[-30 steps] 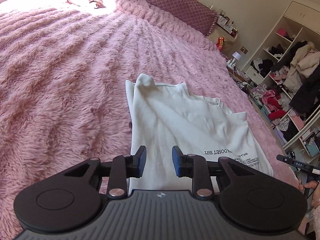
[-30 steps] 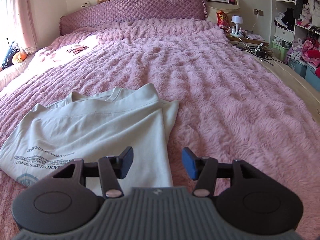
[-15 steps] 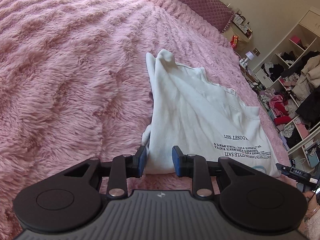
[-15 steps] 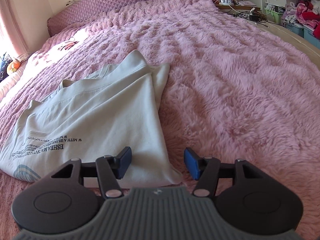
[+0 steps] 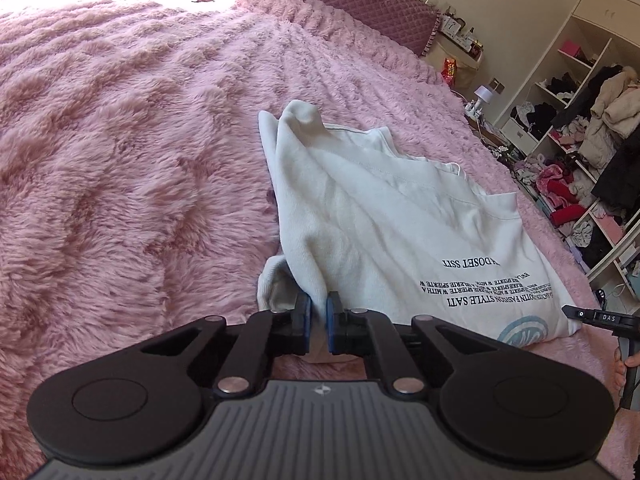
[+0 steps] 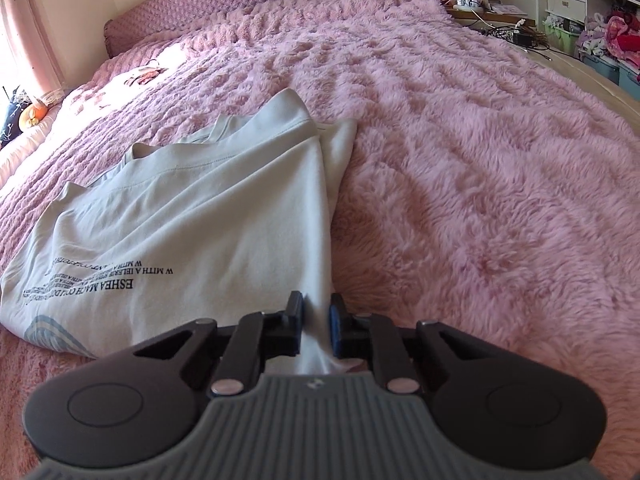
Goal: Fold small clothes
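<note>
Both tongs have just closed, your left gripper point(image 5: 316, 322) and right gripper point(image 6: 316, 326) each pinching a near corner of the shirt point(image 5: 384, 236) lying on the blanket point(image 5: 120, 160), so lift evenly and carry the hem toward the collar.

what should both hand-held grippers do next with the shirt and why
Probably lift both near corners together and carry them toward the collar end. The left hand-held gripper and the right hand-held gripper have just been closing and each now pinches the near hem of the pale shirt, which lies with its sides folded in on the pink blanket, so a lengthwise fold looks due.
</note>
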`<state>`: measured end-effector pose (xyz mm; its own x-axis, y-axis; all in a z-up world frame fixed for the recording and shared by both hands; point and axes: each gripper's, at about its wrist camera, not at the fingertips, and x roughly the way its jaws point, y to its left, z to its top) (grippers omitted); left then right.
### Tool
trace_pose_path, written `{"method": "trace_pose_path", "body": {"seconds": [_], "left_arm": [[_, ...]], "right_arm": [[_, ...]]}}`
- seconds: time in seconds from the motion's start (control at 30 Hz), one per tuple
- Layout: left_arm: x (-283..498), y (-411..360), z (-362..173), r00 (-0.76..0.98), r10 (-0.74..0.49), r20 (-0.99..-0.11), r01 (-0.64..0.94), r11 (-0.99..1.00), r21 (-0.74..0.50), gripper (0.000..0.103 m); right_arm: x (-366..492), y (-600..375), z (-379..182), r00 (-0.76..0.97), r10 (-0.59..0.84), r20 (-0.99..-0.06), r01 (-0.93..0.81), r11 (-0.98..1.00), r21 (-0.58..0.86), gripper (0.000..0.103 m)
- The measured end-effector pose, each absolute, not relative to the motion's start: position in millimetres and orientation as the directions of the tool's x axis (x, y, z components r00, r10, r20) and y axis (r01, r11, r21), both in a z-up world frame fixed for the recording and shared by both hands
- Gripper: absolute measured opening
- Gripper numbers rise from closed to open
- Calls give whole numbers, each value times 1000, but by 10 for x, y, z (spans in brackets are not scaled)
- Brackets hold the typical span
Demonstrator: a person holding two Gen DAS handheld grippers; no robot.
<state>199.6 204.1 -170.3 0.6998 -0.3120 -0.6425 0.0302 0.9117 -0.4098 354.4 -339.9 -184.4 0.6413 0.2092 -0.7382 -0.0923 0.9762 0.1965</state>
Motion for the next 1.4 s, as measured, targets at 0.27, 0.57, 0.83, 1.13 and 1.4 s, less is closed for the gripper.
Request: {"method": "trace_pose_path", "body": {"seconds": [0.27,0.57,0.83,1.13,1.4], "left_arm": [[1894,2125,-1299,722,-297,-626,75,932,-356,6],[1992,2065,-1674,600,-242,-762,12,956,-293,6],[2029,2132,-1874,580,-259,-773,-22,943,-333,7],[2020,2201,-1539,621,-223,-751,17,962,-271,53],[2702,2394,-1375,709,-207,-674,-27,947,-320,64]], "right_arm": [[3370,-3300,-1413,685,173,-708,-124,985,121,2],[3213,-3429,-1593,641,136,-755,-93,991,99,0],[3206,-3485,-1927,618,126,-776,-46,991,124,0],[3216,-3551,-1733,675,205,-709,-86,976,201,49],[4116,-3348,-1449,751,210,-626,-157,978,140,50]]}}
